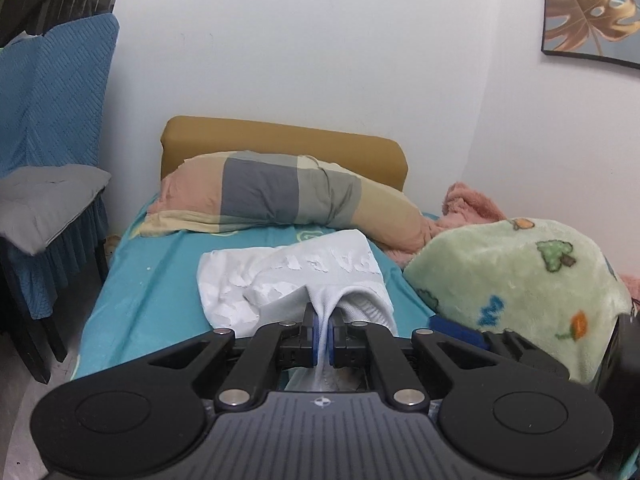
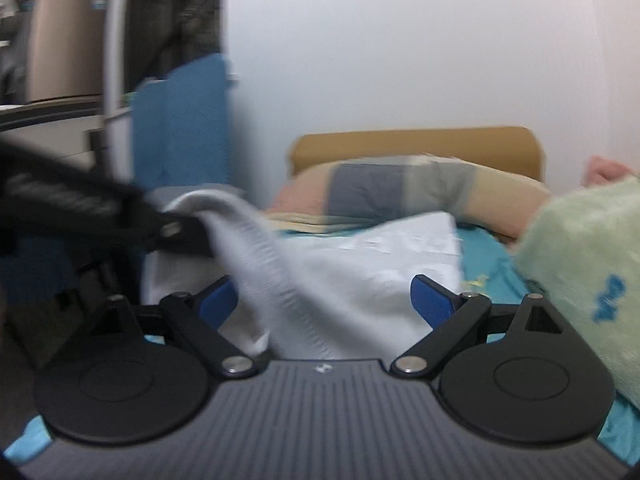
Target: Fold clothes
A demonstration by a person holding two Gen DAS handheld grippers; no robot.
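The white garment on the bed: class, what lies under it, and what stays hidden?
Under the white garment the teal bedsheet shows around its edges. The sheet directly beneath is covered. The left gripper pinches the near hem, lifting it; the underside there is hidden.
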